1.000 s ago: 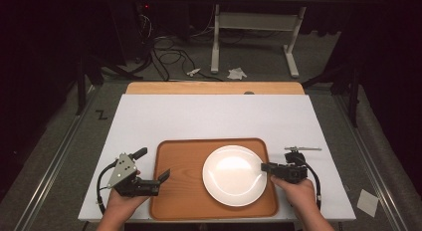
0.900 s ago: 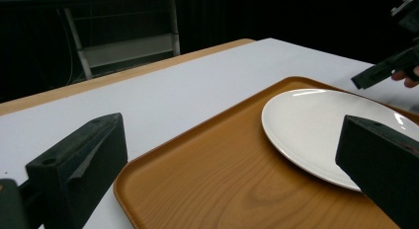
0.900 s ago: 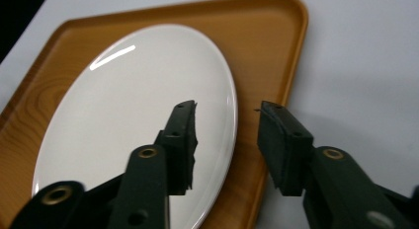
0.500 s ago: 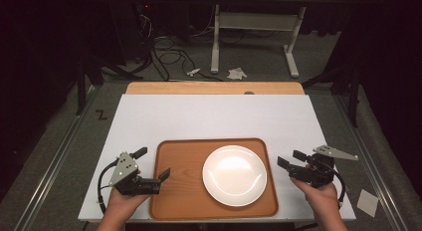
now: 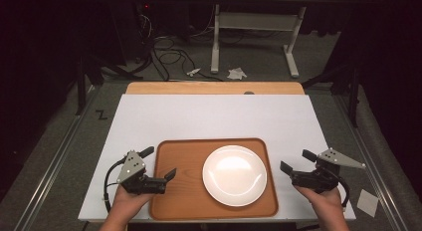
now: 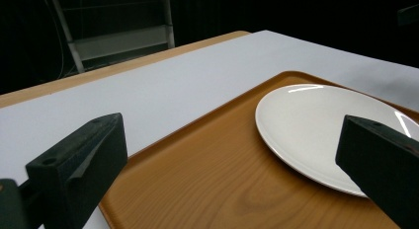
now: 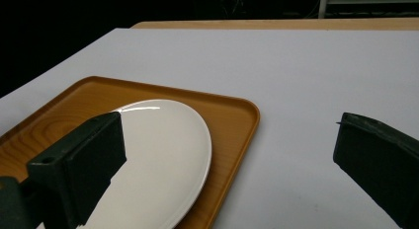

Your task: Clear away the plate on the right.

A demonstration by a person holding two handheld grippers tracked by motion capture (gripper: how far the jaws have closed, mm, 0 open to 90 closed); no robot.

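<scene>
both claws gape wide, empty: right claw [image 5: 294, 161], jaws just opened, off the rectangular brown wooden tray [image 5: 181, 201] beside the round white plate [image 5: 234, 174]; left claw [image 5: 159, 163] over the tray's left edge.

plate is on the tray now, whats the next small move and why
Probably draw the right gripper further off to the right. Its jaws have just been opening and nothing is between them; the white plate lies flat inside the wooden tray, apart from both grippers.
</scene>
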